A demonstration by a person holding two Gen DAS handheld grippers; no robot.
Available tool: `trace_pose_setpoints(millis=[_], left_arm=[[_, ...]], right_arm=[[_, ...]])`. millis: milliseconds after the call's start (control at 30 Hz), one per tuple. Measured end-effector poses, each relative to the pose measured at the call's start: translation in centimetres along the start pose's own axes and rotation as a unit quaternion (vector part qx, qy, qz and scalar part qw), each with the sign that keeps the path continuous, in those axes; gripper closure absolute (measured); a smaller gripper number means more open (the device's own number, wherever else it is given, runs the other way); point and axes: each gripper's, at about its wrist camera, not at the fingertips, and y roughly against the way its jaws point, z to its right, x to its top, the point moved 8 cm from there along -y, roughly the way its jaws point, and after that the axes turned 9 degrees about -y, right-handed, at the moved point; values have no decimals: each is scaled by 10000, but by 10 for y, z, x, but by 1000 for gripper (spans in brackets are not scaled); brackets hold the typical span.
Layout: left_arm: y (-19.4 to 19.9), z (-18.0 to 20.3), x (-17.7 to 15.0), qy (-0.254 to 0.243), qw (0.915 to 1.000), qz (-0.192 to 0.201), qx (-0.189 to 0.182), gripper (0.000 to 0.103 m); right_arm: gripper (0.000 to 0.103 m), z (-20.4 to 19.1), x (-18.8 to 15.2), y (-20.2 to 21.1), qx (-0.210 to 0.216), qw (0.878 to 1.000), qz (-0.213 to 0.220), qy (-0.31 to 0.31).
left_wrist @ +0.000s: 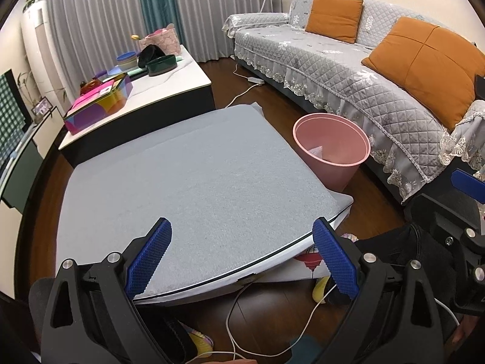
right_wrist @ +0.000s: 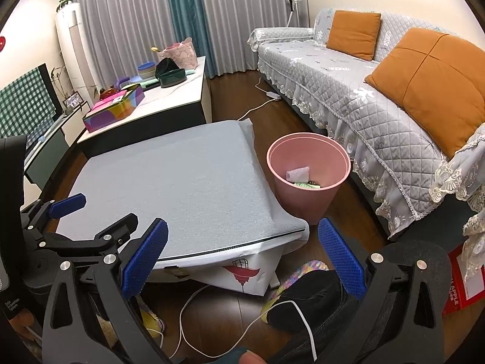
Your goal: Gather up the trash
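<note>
Beside the low gray table (right_wrist: 182, 182), on its right, stood the pink bin (right_wrist: 307, 170), close to the sofa (right_wrist: 348, 97). Inside the pink bin lay a white scrap (right_wrist: 298, 173) and something green (right_wrist: 307, 185). The table top looked bare, with no trash on it. The right gripper (right_wrist: 242, 257) was spread wide and held nothing. The left gripper (left_wrist: 242, 257) was spread wide too, and empty. The pink bin lay ahead and to the right of both tools, so the right one seemed nearer to it. If more trash was left, I could not see it. The floor under the table was hidden. A white cable (right_wrist: 188, 318), some bright slippers (right_wrist: 303, 270) and a dark trouser leg (right_wrist: 309, 300) lay below the grippers, partly cut off. The bottom of the pink bin was hard to make out from the left view.
</note>
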Motion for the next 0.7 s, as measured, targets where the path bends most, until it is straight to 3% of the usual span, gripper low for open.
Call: trace_pose_setpoints(millis=[700], left_arm=[[6, -7, 2, 9, 10000, 58, 57, 12]], right_arm=[[5, -7, -2, 1, 25, 10000, -20, 9]])
